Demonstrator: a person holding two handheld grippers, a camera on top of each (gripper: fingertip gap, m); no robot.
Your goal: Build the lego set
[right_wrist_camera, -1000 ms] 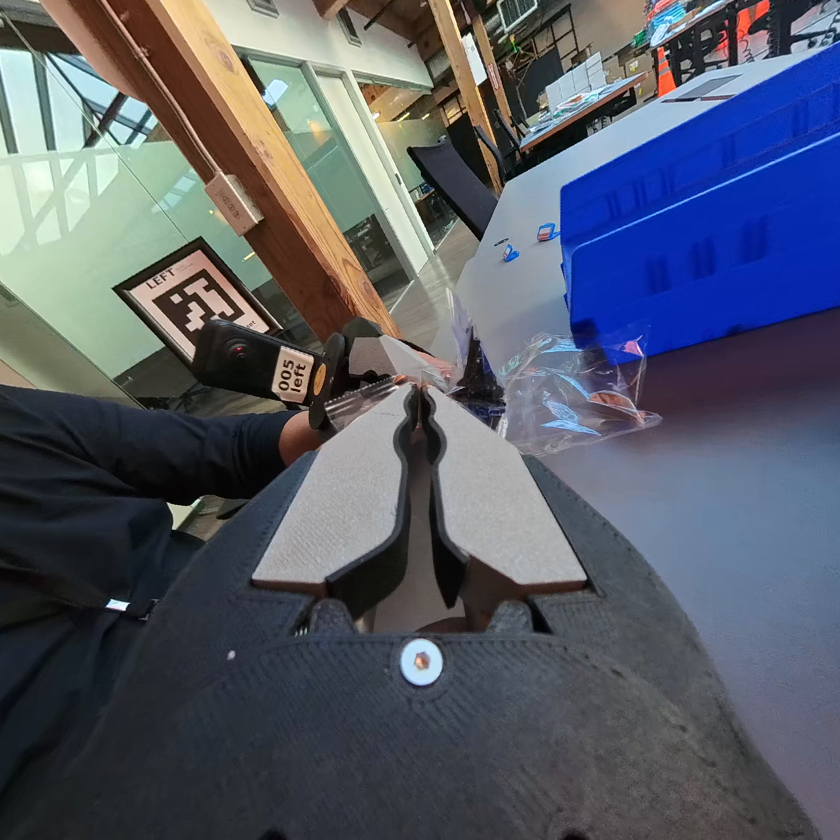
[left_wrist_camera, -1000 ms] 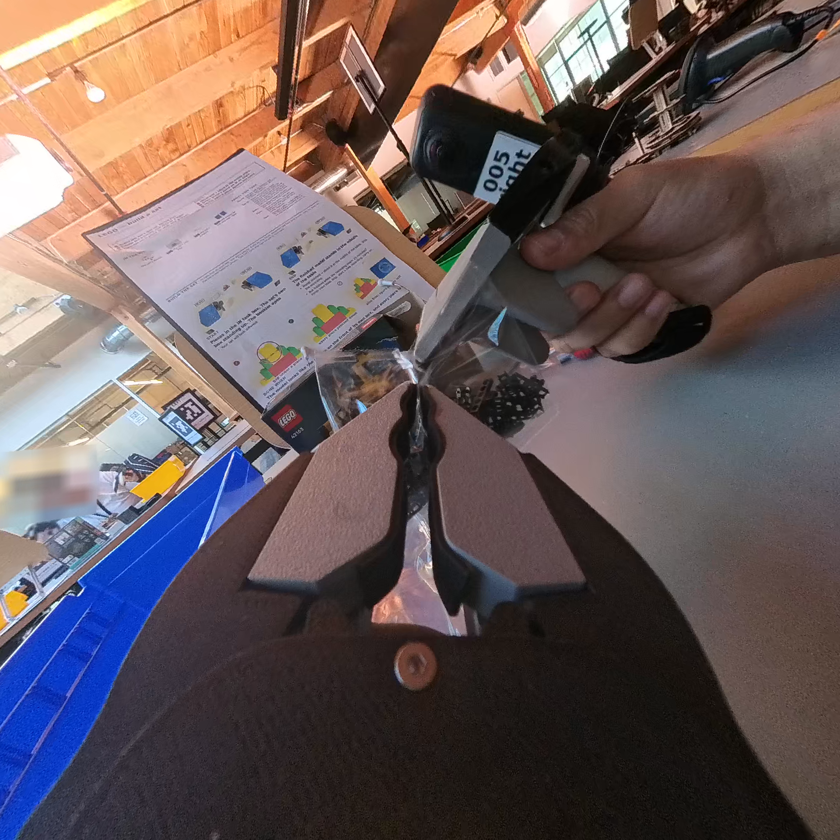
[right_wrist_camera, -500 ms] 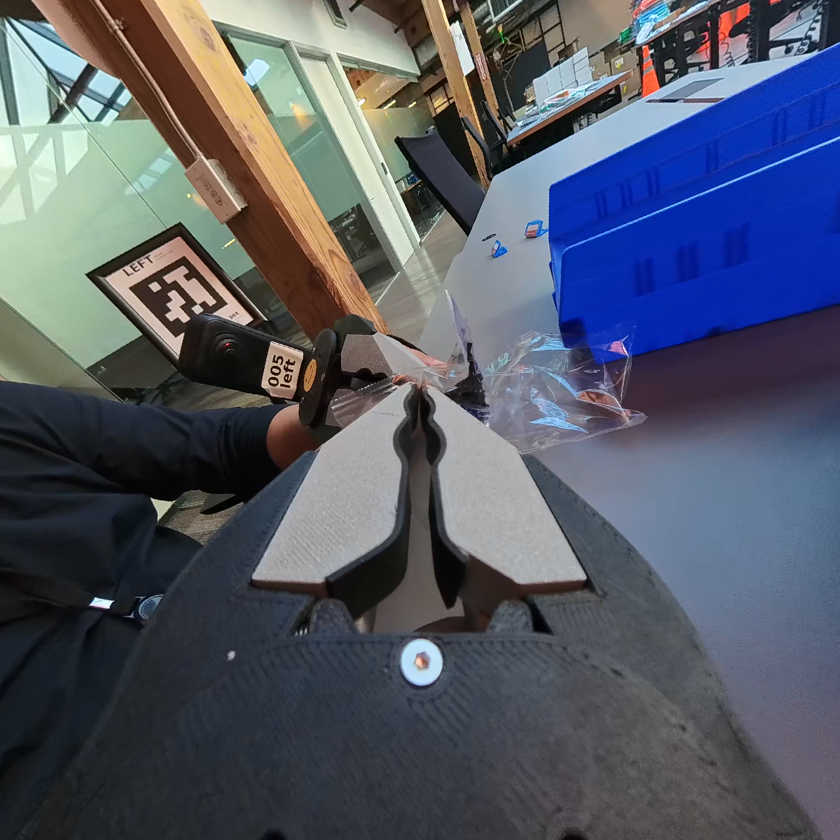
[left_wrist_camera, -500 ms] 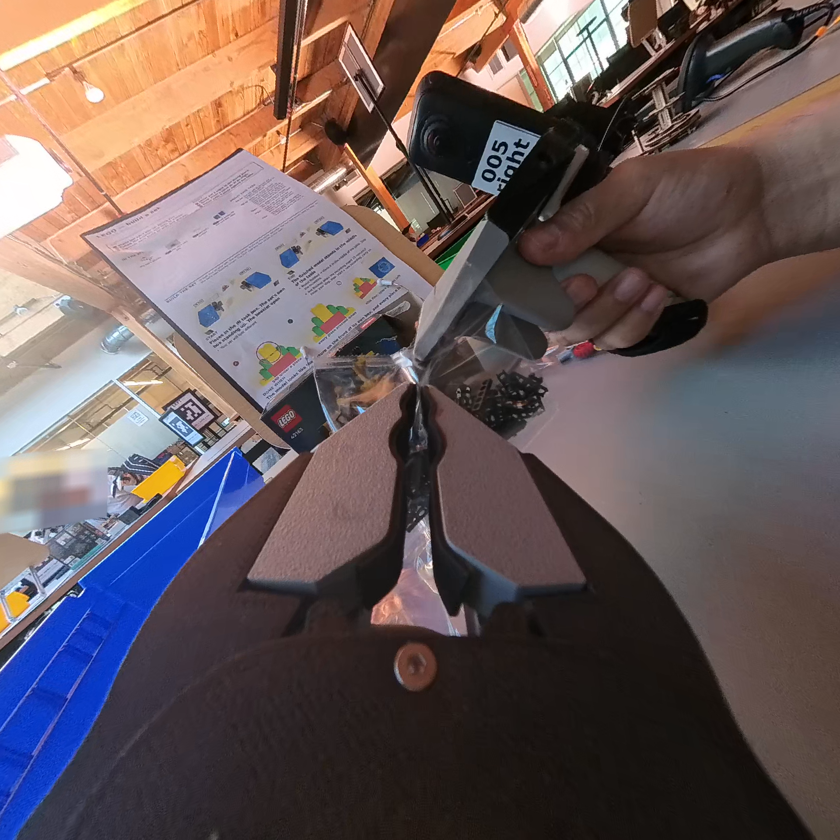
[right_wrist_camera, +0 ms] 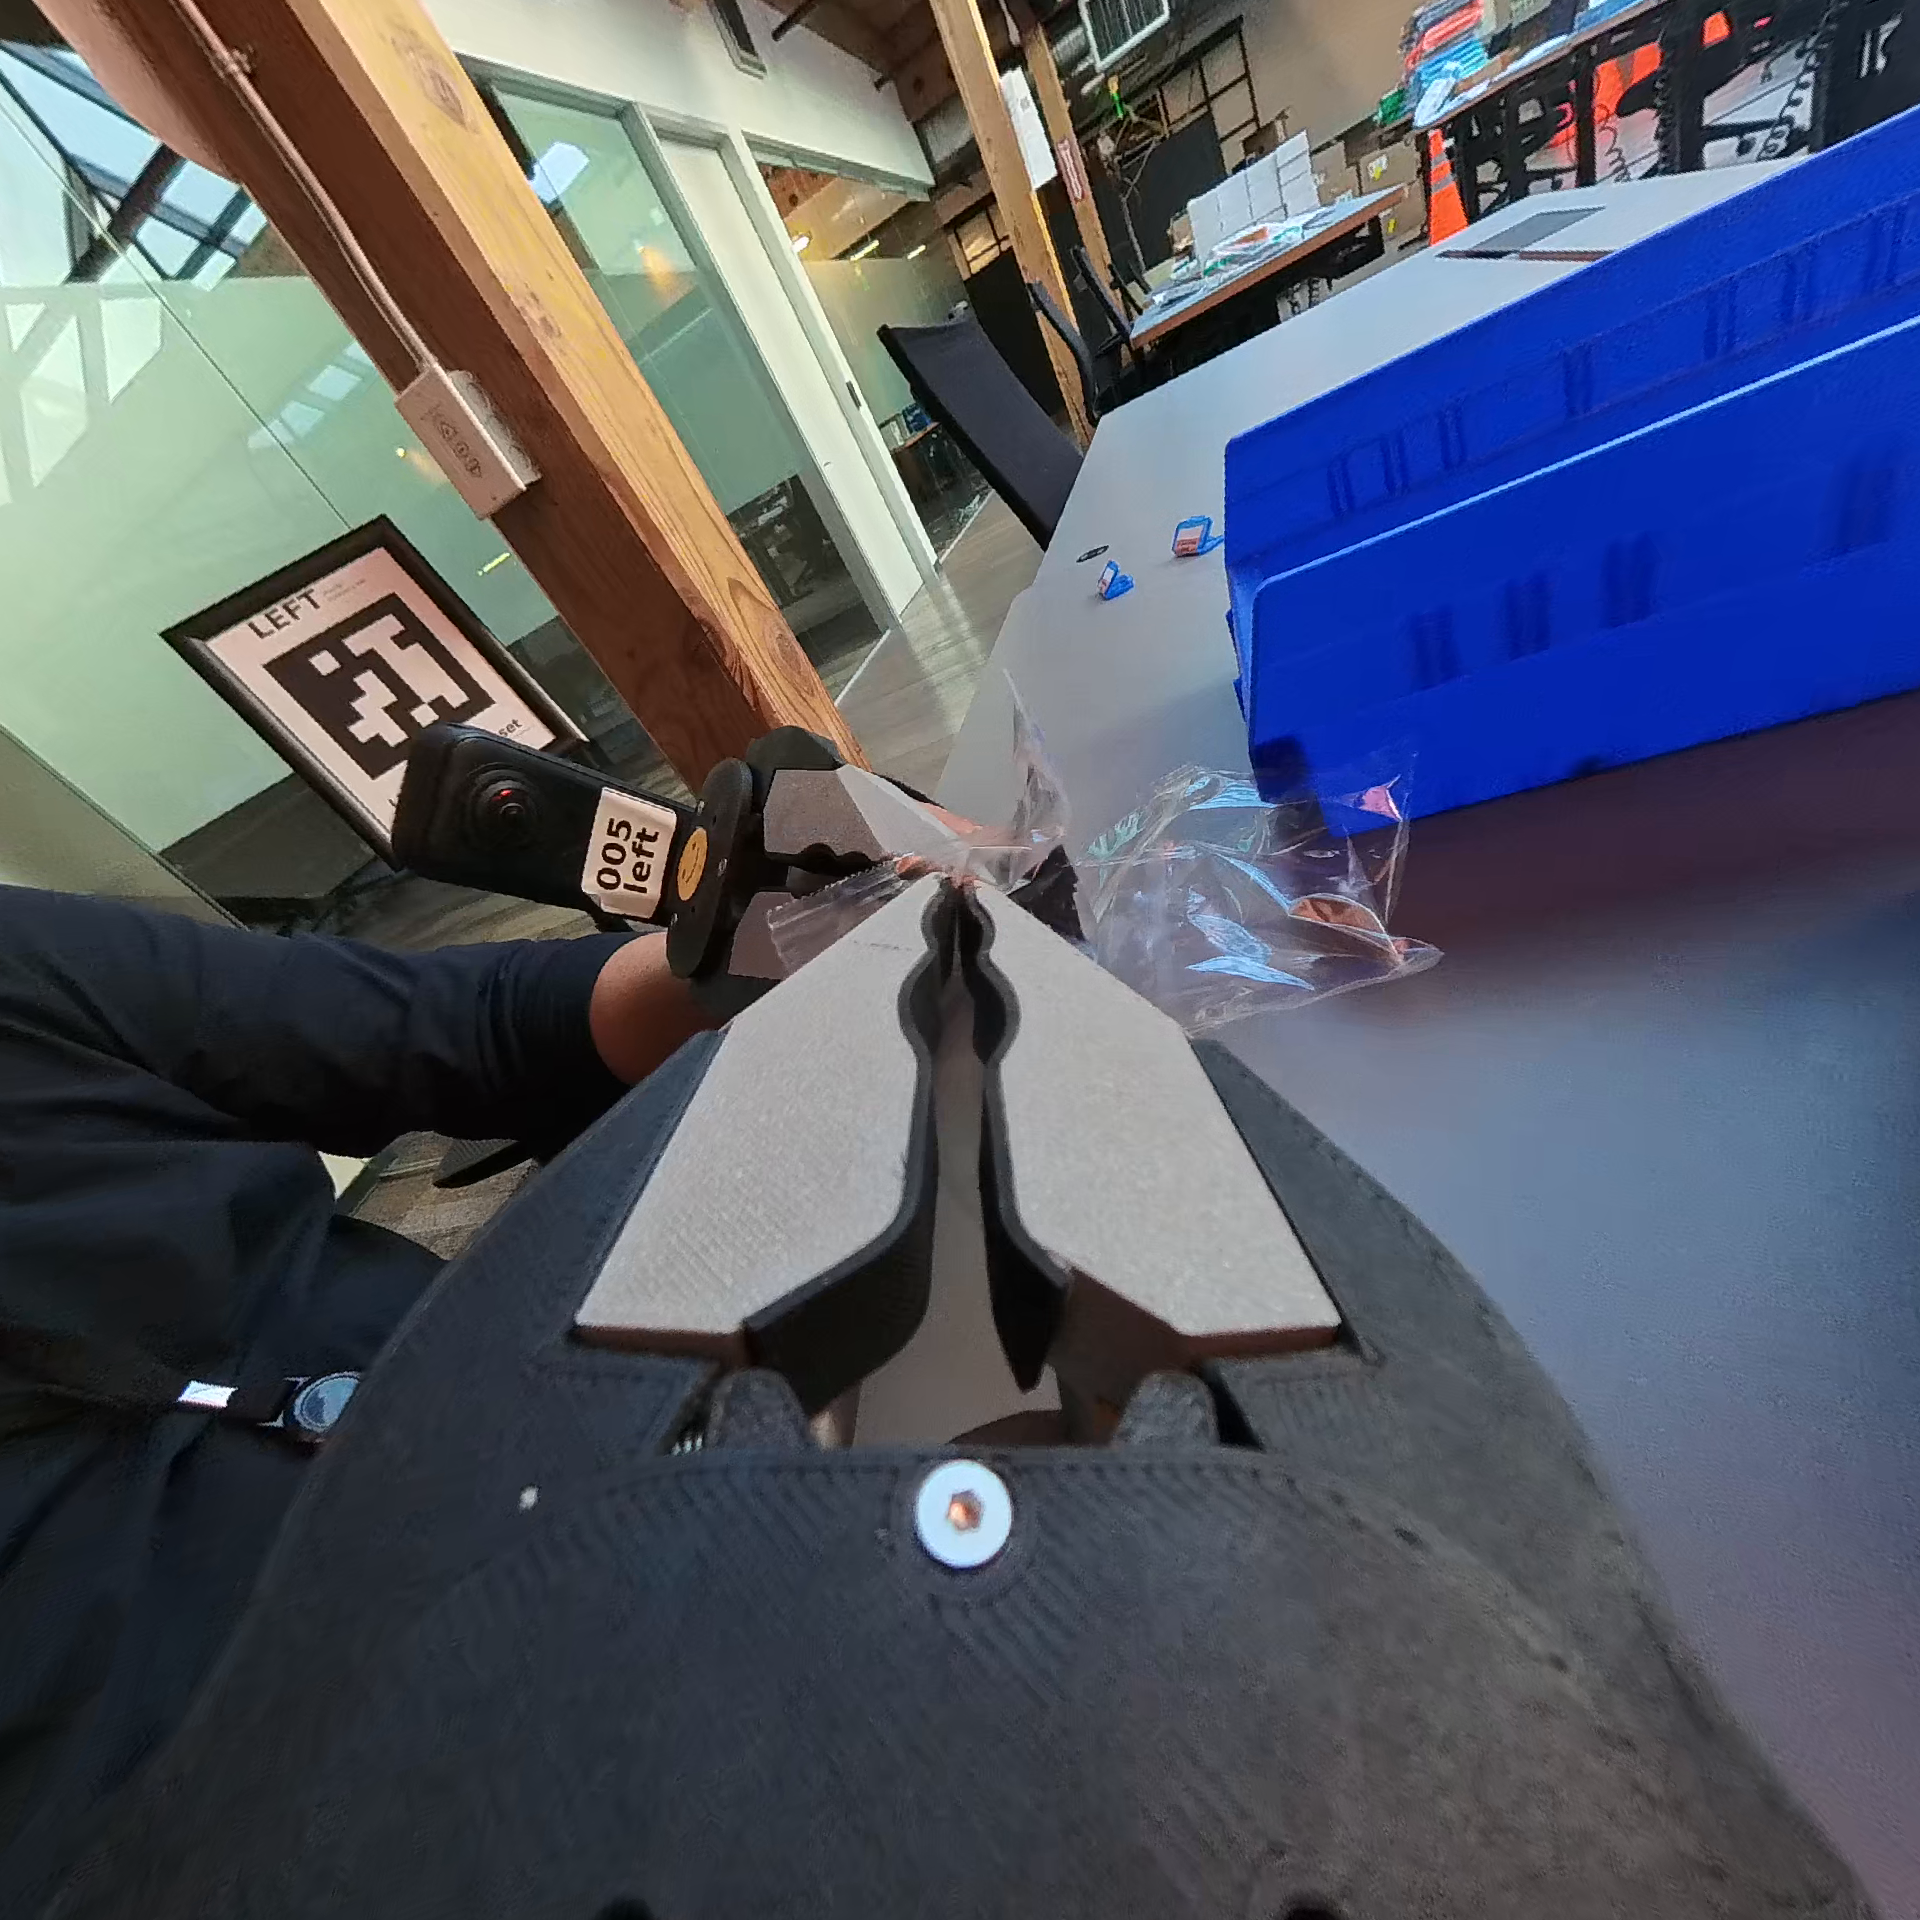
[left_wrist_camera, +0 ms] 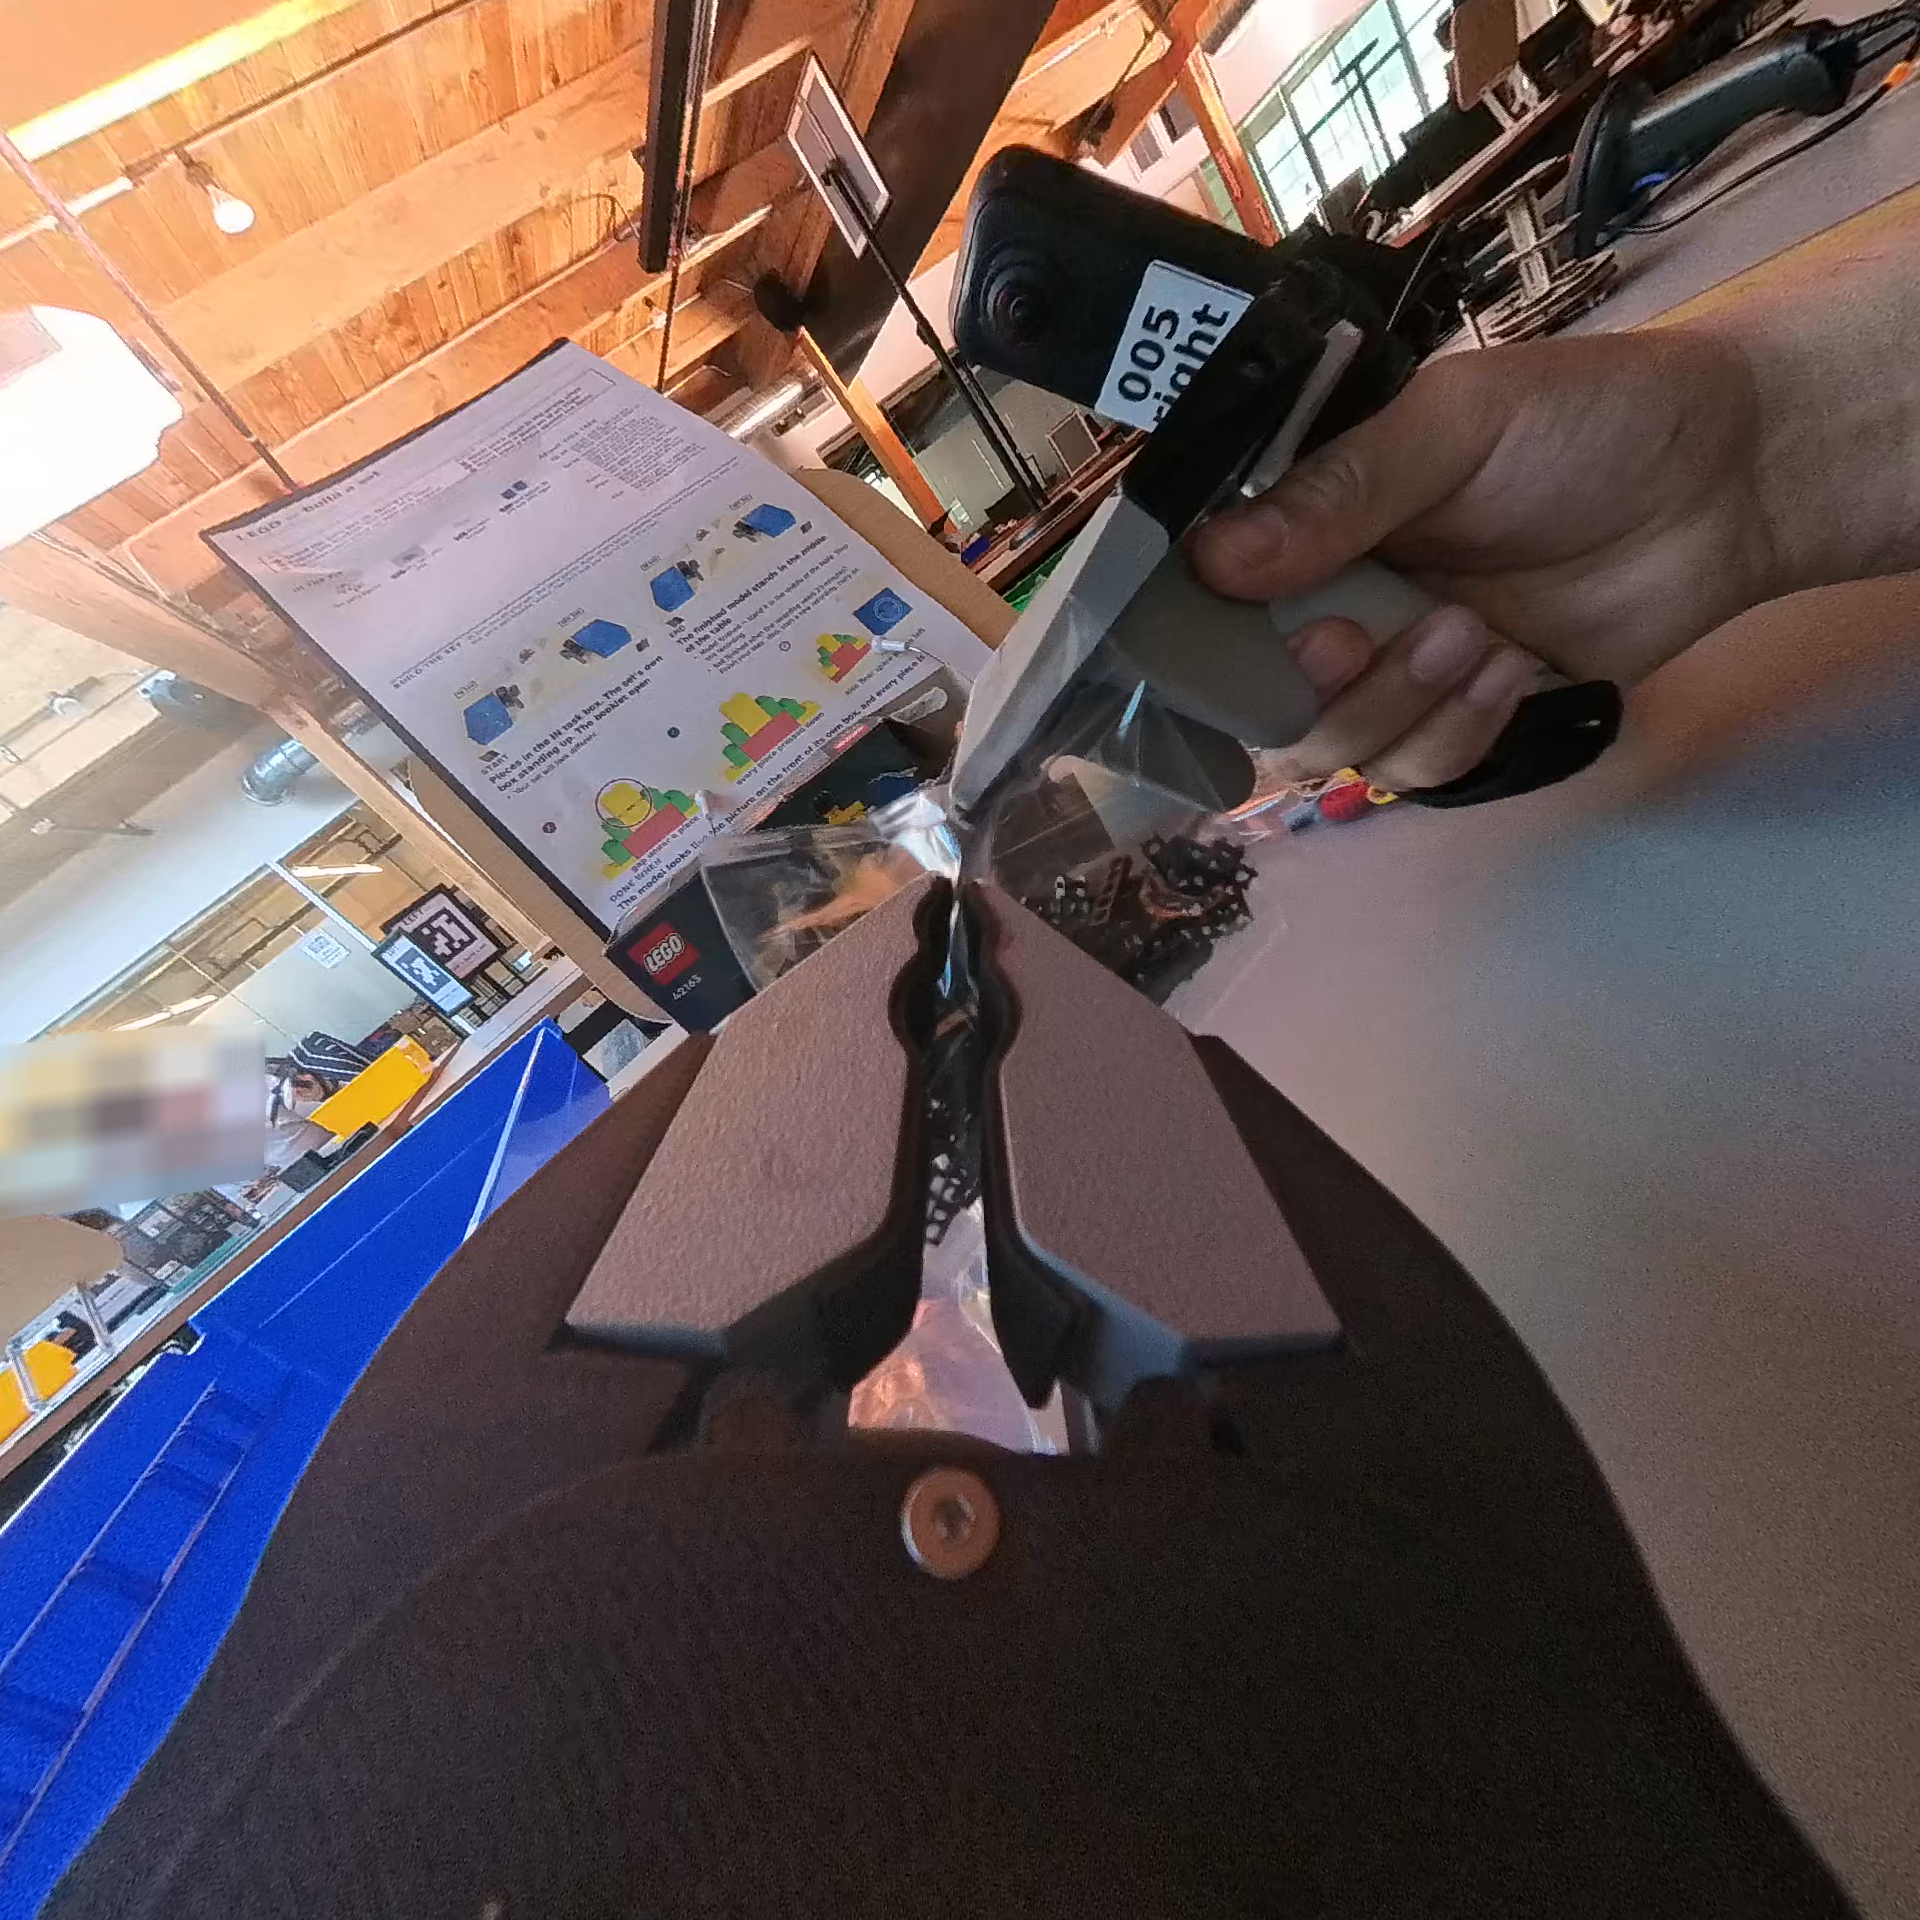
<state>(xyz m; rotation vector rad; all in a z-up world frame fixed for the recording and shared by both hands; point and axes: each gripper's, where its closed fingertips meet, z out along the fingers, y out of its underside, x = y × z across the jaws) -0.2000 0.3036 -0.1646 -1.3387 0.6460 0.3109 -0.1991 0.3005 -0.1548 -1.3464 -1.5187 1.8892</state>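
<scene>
Pinching the same top edge of the clear plastic bag of small black lego pieces [left_wrist_camera: 1132,883], left tool [left_wrist_camera: 951,914] and right tool [right_wrist_camera: 956,894] meet tip to tip, both clamped on film; the bag hangs between them, just above the grey desk [left_wrist_camera: 1610,1143].

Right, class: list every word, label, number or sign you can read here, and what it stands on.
I won't quote writing; these things bear it.
White camera sticker, right gripper: legible.
Second white sticker, left gripper: legible.
Instruction sheet: mostly too small.
Black box: red logo, number.
Framed marker sign: heading legible.
</scene>
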